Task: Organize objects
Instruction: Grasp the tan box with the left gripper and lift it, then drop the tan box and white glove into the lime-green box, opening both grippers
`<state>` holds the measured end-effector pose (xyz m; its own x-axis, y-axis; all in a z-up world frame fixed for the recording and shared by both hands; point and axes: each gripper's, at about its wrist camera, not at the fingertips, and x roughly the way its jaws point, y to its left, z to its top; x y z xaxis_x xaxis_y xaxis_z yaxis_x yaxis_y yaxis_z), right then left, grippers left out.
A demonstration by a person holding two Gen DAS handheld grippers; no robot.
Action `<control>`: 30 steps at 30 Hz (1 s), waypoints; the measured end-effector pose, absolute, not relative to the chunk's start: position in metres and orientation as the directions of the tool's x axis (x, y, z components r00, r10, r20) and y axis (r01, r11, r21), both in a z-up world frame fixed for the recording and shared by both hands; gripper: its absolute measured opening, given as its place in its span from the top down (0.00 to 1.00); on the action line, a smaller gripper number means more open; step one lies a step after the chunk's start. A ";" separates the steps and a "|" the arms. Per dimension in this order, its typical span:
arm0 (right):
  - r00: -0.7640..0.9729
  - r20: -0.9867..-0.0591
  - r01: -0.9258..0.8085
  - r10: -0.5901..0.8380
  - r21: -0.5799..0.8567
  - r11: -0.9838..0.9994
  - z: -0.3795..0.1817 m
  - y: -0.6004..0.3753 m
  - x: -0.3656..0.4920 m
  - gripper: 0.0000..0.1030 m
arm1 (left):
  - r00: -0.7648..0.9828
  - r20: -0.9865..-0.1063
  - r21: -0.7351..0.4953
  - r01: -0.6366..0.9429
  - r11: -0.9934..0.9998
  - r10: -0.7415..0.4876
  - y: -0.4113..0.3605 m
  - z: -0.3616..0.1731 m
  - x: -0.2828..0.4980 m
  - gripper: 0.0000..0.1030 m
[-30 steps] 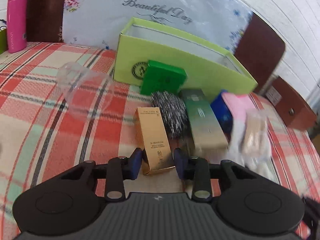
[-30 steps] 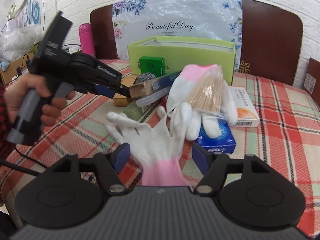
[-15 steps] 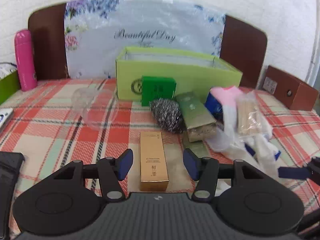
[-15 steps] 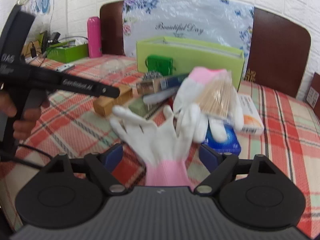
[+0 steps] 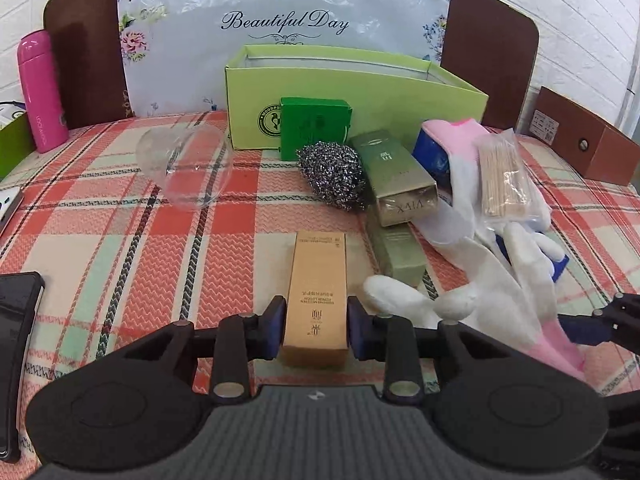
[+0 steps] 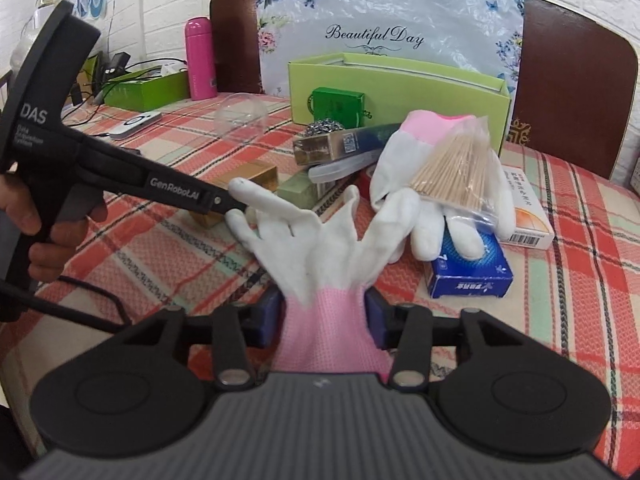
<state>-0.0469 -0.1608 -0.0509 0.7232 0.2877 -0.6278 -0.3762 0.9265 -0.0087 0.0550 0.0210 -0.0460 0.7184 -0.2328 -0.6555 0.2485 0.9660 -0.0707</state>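
Up close, the left gripper has its two blue-padded jaws clenched on the near end of a gold box lying flat on a red plaid tablecloth. Beside it, the right gripper pinches the pink cuff of a white glove, whose fingers fan out over the cloth. Behind them sit a steel scrubber, a second glove topped by a bag of toothpicks, a blue box, and an open lime-green box at the back.
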 end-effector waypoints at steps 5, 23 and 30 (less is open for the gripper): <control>0.745 -0.609 -0.362 0.271 -0.027 0.932 -0.051 -0.159 -0.045 0.47 | 0.729 -0.659 -0.037 0.213 0.976 -0.184 0.015 -0.046 0.062 0.47; 0.850 -0.309 -0.385 0.427 0.188 0.904 0.021 -0.196 -0.036 0.85 | 0.762 -0.546 -0.204 0.282 0.937 -0.348 0.034 0.024 0.055 0.69; 0.920 -0.210 -0.316 0.331 0.104 0.943 0.063 -0.216 0.007 0.85 | 0.819 -0.429 -0.230 0.308 0.923 -0.381 0.019 0.065 0.094 0.69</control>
